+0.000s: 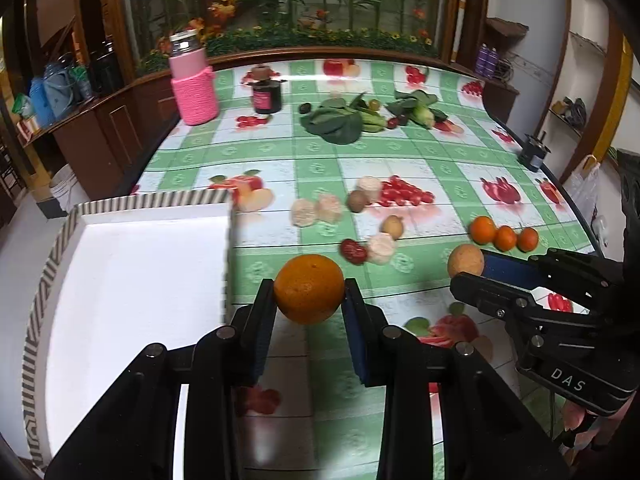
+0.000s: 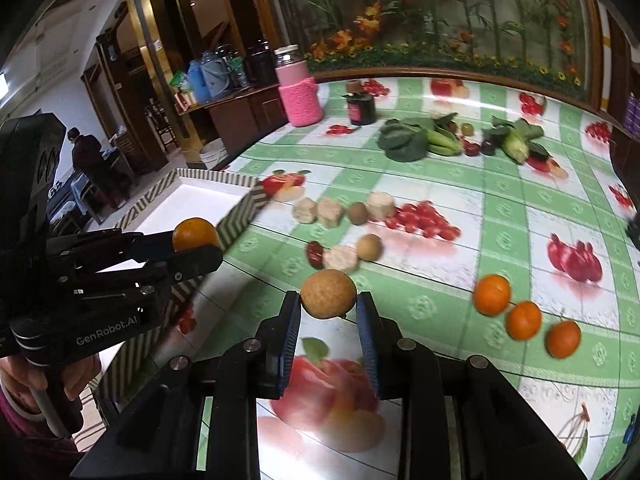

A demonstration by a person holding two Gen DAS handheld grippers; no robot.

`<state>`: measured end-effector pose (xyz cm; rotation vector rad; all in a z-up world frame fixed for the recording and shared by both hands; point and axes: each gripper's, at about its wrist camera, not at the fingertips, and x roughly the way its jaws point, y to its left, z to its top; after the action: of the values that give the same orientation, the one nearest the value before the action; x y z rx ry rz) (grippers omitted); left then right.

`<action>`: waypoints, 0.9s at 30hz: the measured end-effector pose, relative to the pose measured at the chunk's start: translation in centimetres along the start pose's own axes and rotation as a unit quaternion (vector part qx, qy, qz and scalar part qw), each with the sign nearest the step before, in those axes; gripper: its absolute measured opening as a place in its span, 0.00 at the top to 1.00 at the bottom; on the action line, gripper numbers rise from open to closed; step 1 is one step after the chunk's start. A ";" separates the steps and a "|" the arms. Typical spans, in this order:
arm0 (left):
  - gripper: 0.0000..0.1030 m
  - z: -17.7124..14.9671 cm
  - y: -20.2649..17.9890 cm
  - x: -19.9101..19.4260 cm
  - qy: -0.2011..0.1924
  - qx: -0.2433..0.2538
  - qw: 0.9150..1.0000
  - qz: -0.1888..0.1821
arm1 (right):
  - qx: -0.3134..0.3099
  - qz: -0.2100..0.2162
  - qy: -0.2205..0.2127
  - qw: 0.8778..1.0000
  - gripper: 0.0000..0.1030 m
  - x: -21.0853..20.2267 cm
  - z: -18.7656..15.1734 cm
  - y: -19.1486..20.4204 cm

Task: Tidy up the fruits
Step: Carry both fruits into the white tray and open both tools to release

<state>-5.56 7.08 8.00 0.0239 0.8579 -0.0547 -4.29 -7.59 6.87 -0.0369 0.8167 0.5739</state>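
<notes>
Orange (image 1: 309, 289) beside seemingly empty box (image 1: 120, 216)

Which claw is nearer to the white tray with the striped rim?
Left. The left claw, gripping an orange, is right beside the tray. The right claw, gripping a tan round fruit, is farther out over the tablecloth, on the left claw's far side.

Glossy plastic tablecloth (image 1: 320, 160), pink knitted bottle sleeve (image 1: 195, 96) (woolly), dimpled orange (image 1: 308, 289), matt brown fruit (image 2: 328, 294)
</notes>
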 end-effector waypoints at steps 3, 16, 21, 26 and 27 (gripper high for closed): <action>0.70 0.1 1.3 -0.3 0.001 -0.007 1.000 0.007 | -0.010 0.006 0.001 1.000 0.72 0.5 0.5 1.2; 0.70 1.5 9.5 0.6 0.029 -0.052 0.997 0.053 | -0.061 0.051 0.008 0.997 0.72 4.7 4.8 7.6; 0.70 1.8 12.8 2.6 0.051 -0.088 0.993 0.054 | -0.086 0.067 0.027 0.994 0.72 8.2 6.8 10.1; 0.70 1.8 14.9 4.9 0.073 -0.105 0.990 0.063 | -0.105 0.074 0.055 0.990 0.72 12.1 8.0 11.9; 0.70 1.7 15.2 5.2 0.076 -0.109 0.989 0.065 | -0.108 0.075 0.060 0.989 0.72 12.8 8.2 12.2</action>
<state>0.03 22.01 5.15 -0.1229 1.0086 0.1650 2.12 10.80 5.92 -0.2113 0.8765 0.8070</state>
